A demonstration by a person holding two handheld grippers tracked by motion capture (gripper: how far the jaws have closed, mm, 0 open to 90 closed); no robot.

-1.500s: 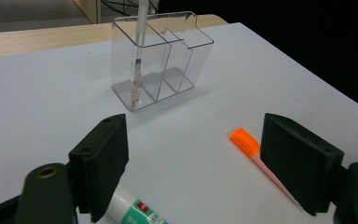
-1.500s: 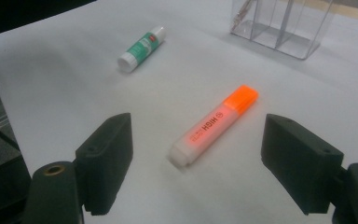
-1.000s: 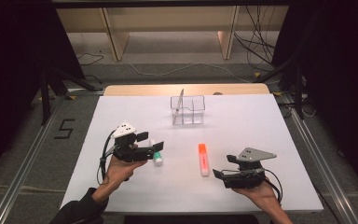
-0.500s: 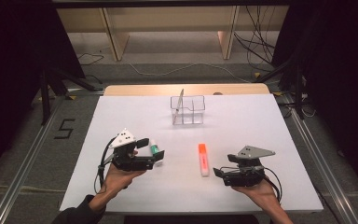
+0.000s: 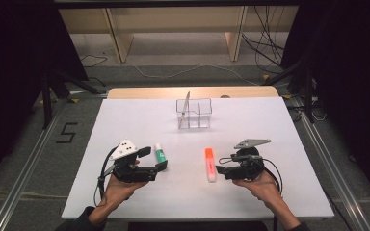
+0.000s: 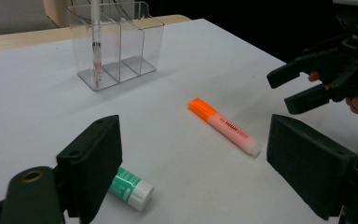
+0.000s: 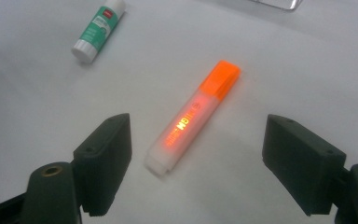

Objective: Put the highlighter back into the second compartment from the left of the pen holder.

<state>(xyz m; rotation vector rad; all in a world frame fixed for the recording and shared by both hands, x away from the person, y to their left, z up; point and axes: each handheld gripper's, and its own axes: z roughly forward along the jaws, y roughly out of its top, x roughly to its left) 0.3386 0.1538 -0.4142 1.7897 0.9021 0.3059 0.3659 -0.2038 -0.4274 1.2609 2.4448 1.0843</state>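
We are holding both hand-held grippers wide open and empty: left hand-held gripper [image 5: 155, 158] beside the half-hidden green glue stick [image 6: 130, 187], its jaws having just been opening, label unreadable; right hand-held gripper [image 7: 196, 170] framing the orange highlighter [image 7: 192, 116], printed "HIGH", at six o'clock from the clear organizer [image 5: 194, 113] on the surface [image 5: 279, 144].

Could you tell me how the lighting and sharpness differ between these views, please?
High view: the white table is brightly and evenly lit, its surroundings dark, detail soft. Left gripper view: the orange highlighter and clear organiser are fairly sharp, the near jaws blurred. Right gripper view: dimmer, greyer, slightly soft; the highlighter's cap glows oversaturated; a faint shadow lies beside it.
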